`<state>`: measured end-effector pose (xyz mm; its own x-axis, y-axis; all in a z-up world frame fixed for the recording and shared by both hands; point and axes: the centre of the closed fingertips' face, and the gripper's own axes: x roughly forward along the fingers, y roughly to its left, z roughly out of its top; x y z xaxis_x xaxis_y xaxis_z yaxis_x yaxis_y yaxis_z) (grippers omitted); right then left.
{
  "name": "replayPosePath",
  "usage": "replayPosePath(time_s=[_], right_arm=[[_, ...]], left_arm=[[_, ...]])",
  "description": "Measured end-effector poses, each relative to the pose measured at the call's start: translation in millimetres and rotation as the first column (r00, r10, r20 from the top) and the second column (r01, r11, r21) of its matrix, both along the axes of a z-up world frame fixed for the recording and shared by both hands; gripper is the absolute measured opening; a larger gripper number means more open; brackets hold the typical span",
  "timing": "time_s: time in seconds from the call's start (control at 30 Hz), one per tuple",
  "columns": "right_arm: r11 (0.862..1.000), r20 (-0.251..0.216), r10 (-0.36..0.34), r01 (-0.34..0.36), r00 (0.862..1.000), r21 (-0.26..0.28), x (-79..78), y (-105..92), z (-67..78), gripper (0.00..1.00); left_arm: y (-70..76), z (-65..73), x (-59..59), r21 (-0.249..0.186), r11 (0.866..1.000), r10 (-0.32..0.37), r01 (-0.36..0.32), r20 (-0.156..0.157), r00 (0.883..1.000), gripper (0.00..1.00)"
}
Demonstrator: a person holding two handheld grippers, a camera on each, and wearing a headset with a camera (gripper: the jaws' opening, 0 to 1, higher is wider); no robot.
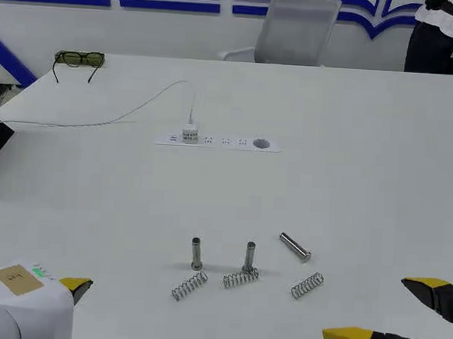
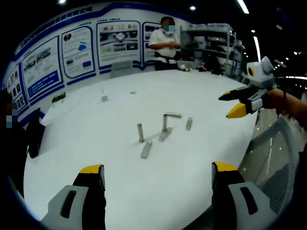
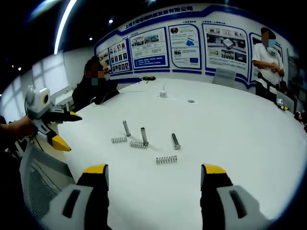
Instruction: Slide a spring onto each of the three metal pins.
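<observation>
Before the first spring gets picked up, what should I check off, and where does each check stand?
1. Jaws open and empty on the left tongs: ok.
2. Jaws open and empty on the right tongs: ok.
3. Three springs lying loose, none yet on a pin: ok. They are the left spring, middle spring and right spring.
4. All pins upright: not ok. The left pin and middle pin stand, but the right pin lies on its side.
5. Middle spring clear of the middle pin's base: cannot tell. Its end lies right beside it.
</observation>
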<state>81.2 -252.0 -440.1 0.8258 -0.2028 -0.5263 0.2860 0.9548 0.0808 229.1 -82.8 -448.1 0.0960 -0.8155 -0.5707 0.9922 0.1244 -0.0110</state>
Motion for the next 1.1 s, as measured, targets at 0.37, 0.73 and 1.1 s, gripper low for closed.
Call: replayPosePath(time_s=[0.37,0.73,1.1], right_arm=[[1.0,0.018,0.016,-0.016,1.0,-0.006,24.6,-14.7,5.4,0.72],[0.999,0.022,0.033,-0.033,0.999,-0.02,47.6,-29.9,6.2,0.61],[0.998,-0.006,0.055,-0.055,0.998,-0.027,69.8,-47.7,-2.8,0.48]], left_arm=[[-1.2,-1.3,-1.2,-0.007,1.0,-0.003,0.003,-0.008,1.0,0.93],[-6.6,-0.1,-3.8,-0.024,1.0,-0.018,0.018,-0.009,1.0,0.92],[-9.6,-2.0,-4.5,-0.032,0.999,-0.021,0.021,-0.018,1.0,0.92]])
